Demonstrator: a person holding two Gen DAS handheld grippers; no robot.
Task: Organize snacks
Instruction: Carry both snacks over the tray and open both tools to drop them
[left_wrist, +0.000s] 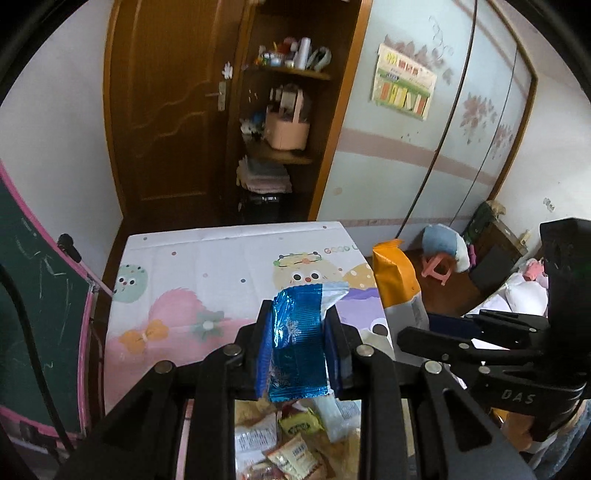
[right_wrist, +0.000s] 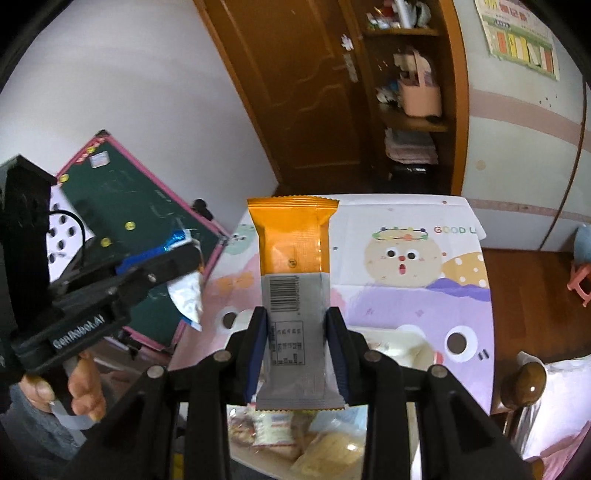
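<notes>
Your left gripper (left_wrist: 300, 345) is closed on a blue foil snack packet (left_wrist: 297, 343): both pads press its sides, and its crimped top, with a white patch, rises free above the fingertips. The pinch sits low on the pack, probably so the printed face stays visible and the pack does not fold over.

Your right gripper (right_wrist: 295, 350) stands partly closed on an orange-and-grey snack bar (right_wrist: 293, 295). The pads bear on the two long edges of the grey lower half, the barcode faces the camera, and the orange end points up and away. A wider pack needs this wider hold; gripping it by the edges likely keeps the contents from being crushed.

Both packs are held in the air above the table (left_wrist: 221, 254), which carries a cartoon-printed cloth. The far edge and far corners of the table are bare. Under both grippers, at the near edge, lies a heap of mixed snack packets (left_wrist: 295, 443); a pale tray (right_wrist: 402, 341) sits on the cloth towards the near right.

In the right wrist view your left hand (right_wrist: 79, 391) is wrapped round the left tool's handle, near the table's left edge, with a green chalkboard (right_wrist: 125, 229) behind it.

Judged from this arrangement, one item per hand has been drawn from the heap for sorting; neither is yet set down. The bare far half of the cloth offers room for separate groups.
</notes>
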